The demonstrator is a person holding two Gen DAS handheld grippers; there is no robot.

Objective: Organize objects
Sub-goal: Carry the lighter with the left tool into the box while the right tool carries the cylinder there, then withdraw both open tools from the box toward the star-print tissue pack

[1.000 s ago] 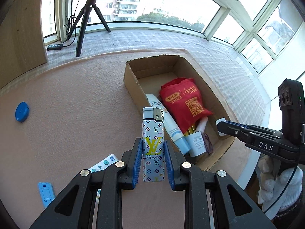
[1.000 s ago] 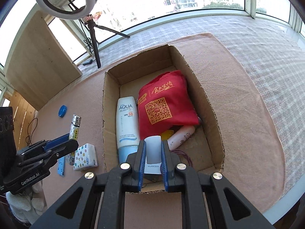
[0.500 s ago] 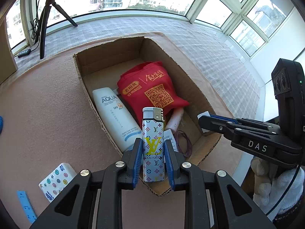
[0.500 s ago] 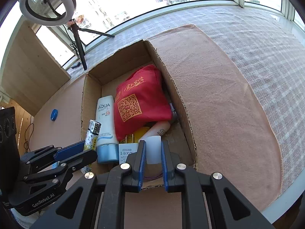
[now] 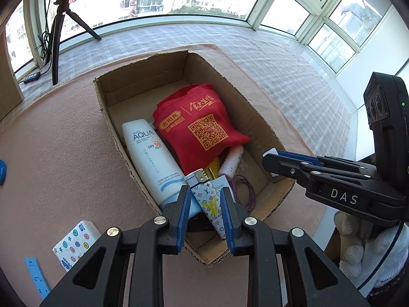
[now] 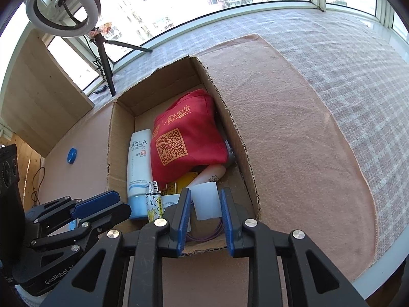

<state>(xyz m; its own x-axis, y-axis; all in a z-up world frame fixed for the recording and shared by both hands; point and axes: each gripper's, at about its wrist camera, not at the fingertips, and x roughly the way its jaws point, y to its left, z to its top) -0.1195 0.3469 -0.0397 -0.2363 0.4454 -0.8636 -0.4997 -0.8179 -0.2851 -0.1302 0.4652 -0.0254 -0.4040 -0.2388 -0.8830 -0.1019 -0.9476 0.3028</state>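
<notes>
- Patterned lighter (image 5: 205, 199): inside the cardboard box (image 5: 112, 128), at its near end, leaning against the cap end of the sunscreen tube (image 5: 148, 153); long axis tilted, metal head up and toward the box's left wall, base down toward the near wall.
- Around it, the left gripper (image 5: 205, 192): jaws spread wider than the lighter, a clear gap at the left pad, only the base close against the right pad; reads as let go, or close to it, not clamped.
- Judged next for this side: straight back along the fingers and up over the near rim, without brushing the leaning head.
- Small white block (image 6: 205, 200): between the pads of the right gripper (image 6: 204, 194), above the near right corner of the box, over the purple loop (image 6: 217, 230) on the box floor; flat face to the camera, slightly askew.
- Right jaws: parted about the block's width, pads at both its sides; cannot tell whether pinching or merely flanking.
- Nearer arm for each: left for the lighter, right for the block; both tips at the same near end, close to each other, so some risk of bumping.
- Farther in: red bag (image 5: 196, 128) filling the middle, far end of the box bare.
- Outside, past the near left corner: patterned tissue pack (image 5: 76, 243), probably a later pickup for the left side.
</notes>
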